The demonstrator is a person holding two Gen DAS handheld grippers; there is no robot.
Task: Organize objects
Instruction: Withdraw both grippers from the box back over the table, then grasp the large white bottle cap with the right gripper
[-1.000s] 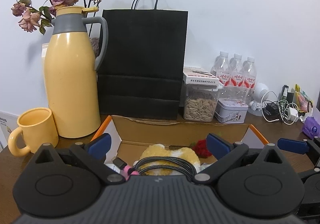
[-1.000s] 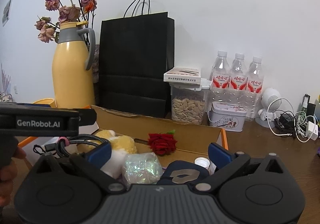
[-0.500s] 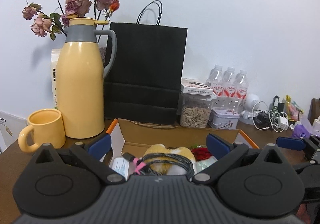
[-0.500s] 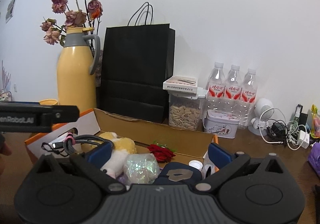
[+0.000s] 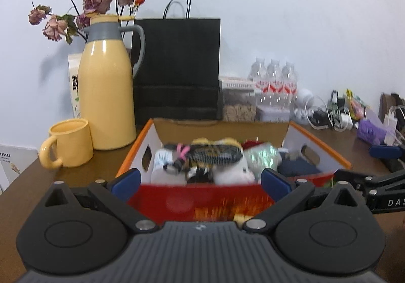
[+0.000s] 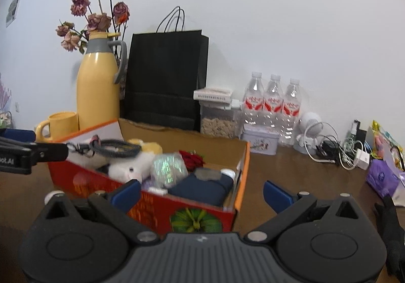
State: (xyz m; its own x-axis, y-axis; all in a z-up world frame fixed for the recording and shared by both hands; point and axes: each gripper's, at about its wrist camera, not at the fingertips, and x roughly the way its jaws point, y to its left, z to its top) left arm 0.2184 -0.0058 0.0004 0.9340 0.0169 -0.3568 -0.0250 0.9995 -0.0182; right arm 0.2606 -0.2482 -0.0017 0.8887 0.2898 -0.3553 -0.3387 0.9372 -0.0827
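The left gripper (image 5: 200, 180) is spread wide with nothing between its blue fingers (image 5: 125, 180), and the right gripper (image 6: 201, 193) is likewise released and empty. Both sit just short of the cardboard box (image 5: 202, 200), which rests on the brown table (image 5: 76, 176).

From the left gripper the box lies straight ahead, its red printed wall square to the fingers and its long axis running away toward the back wall. From the right gripper the same box (image 6: 157, 203) is ahead and to the left, turned so a near corner with a green print points at the fingers; its orange-edged right rim runs away from that corner.

The box is full: a braided black cable (image 5: 215, 152) coiled on top of a white and yellow plush toy (image 6: 131, 168), a shimmery wrapped bundle (image 6: 168, 166), a red rose (image 6: 192, 159), and a dark blue pouch (image 6: 202, 185) toward the right end.

Left of the box stand a yellow mug (image 5: 68, 142) and a tall yellow thermos (image 5: 106, 88), close to its left wall. Behind its far rim are a black paper bag (image 5: 177, 68), a clear snack jar (image 6: 217, 121), three water bottles (image 6: 272, 106) and a small tin (image 6: 260, 142).

To the right gripper's front and right the table is bare as far as a tangle of white cables (image 6: 336, 149) and a purple pack (image 6: 382, 176). The other gripper's arm reaches in from each view's outer edge
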